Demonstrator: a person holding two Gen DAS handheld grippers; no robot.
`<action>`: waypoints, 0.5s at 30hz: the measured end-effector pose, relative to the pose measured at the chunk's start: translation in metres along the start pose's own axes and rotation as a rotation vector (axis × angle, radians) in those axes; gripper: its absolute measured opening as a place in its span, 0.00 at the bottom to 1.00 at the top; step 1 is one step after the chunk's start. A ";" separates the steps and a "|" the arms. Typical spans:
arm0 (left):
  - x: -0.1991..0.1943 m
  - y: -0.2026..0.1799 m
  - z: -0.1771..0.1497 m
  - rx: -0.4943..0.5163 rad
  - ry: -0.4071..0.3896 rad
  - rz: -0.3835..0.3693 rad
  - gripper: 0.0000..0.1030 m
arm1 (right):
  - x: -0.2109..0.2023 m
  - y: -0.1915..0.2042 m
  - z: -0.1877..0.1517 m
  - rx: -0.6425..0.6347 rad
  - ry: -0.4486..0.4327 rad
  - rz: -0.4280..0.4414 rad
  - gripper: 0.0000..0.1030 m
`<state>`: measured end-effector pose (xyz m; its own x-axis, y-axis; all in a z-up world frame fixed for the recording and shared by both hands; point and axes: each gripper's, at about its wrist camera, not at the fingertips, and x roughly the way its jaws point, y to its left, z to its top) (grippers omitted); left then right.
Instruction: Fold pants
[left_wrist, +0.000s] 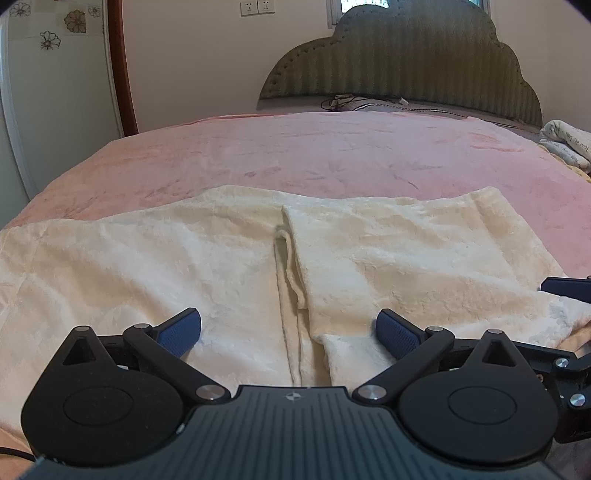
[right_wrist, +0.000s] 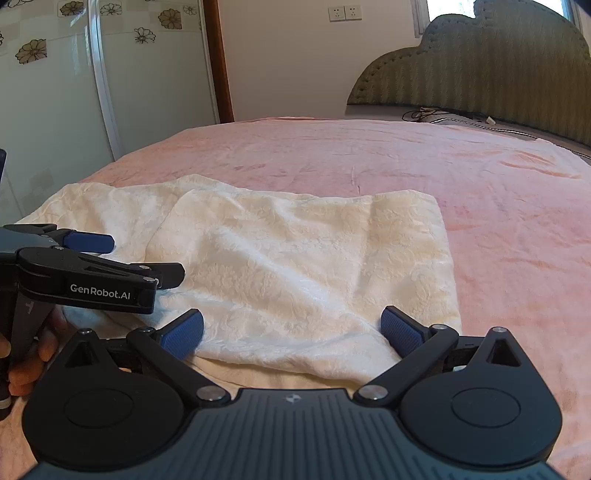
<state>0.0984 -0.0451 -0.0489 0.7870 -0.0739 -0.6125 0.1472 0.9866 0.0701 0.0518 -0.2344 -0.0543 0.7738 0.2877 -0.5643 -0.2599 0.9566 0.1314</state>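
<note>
- We count one pair of cream pants (left_wrist: 207, 266), lying on the bed; one layer of it is folded over the other;
- We count two grippers: the left gripper (left_wrist: 289, 334) and the right gripper (right_wrist: 291, 330); each carries two blue pads, so four pads between them;
- We count one bed, under one pink blanket (left_wrist: 332, 151);
- We count one padded green headboard (left_wrist: 406, 62);
- We count two white wall sockets (left_wrist: 257, 7), side by side;
- We count one hand (right_wrist: 26, 362) in the right wrist view, around the left gripper's handle;
- We count one stack of folded printed cloth (left_wrist: 565, 142) at the bed's far right edge; its layers we cannot number.
</note>
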 end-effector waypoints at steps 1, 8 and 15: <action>0.000 0.000 -0.001 -0.005 -0.003 -0.002 1.00 | 0.000 0.000 0.000 0.003 0.000 -0.001 1.00; -0.001 -0.002 -0.003 -0.003 -0.017 0.009 1.00 | 0.000 0.001 0.000 0.005 0.000 -0.002 1.00; 0.001 0.007 -0.003 -0.049 -0.001 -0.034 1.00 | 0.001 0.001 0.000 0.005 0.000 -0.003 1.00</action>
<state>0.0985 -0.0383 -0.0512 0.7827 -0.1075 -0.6131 0.1446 0.9894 0.0111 0.0523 -0.2336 -0.0541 0.7744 0.2848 -0.5650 -0.2546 0.9577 0.1337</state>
